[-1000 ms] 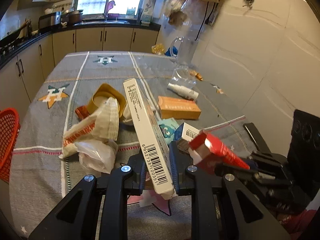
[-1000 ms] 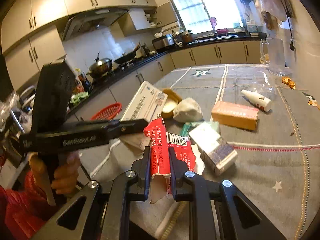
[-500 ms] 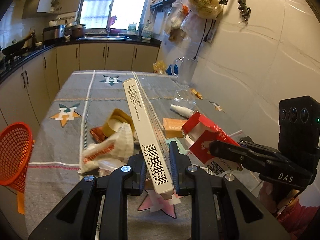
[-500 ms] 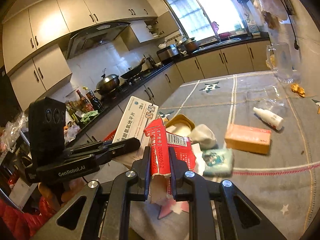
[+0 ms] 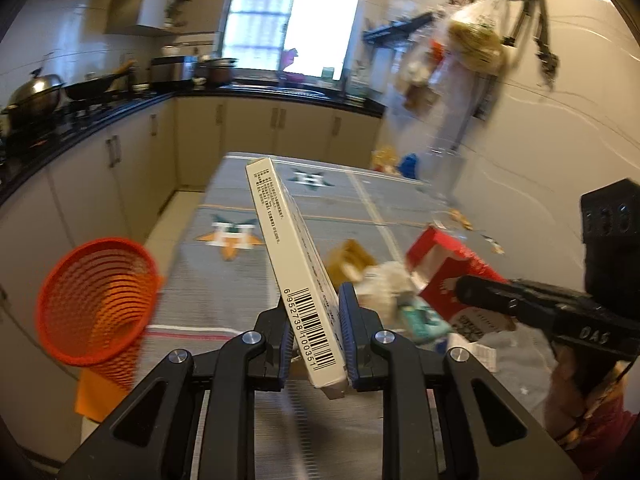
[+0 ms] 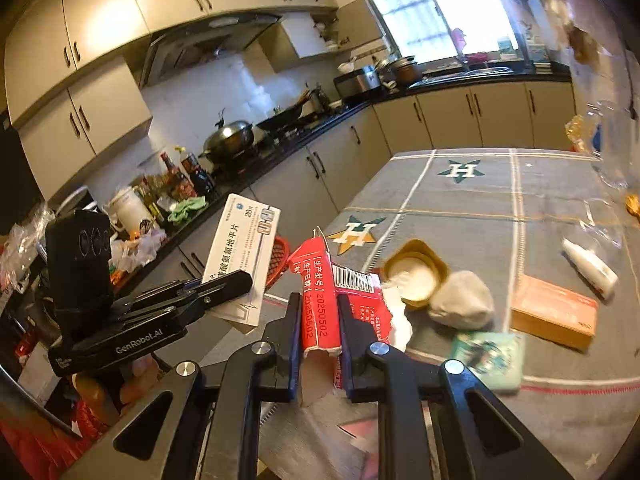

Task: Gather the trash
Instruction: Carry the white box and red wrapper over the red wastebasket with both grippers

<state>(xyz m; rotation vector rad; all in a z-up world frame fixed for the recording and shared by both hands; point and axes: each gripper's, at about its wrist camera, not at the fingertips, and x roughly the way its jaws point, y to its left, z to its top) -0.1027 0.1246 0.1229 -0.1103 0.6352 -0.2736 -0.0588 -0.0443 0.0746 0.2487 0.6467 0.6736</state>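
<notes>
Trash: left gripper (image 5: 314, 334) clamps the narrow white carton (image 5: 294, 264) by its barcode end; right gripper (image 6: 319, 326) pinches the torn red packet (image 6: 316, 300), jaws nearly closed.

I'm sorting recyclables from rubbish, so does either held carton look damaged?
Yes. The red carton in the right gripper is torn open, its lower edge ragged and its top flap sticking up. The white box clamped in the left gripper looks intact, with square edges and a clean barcode end.
</notes>
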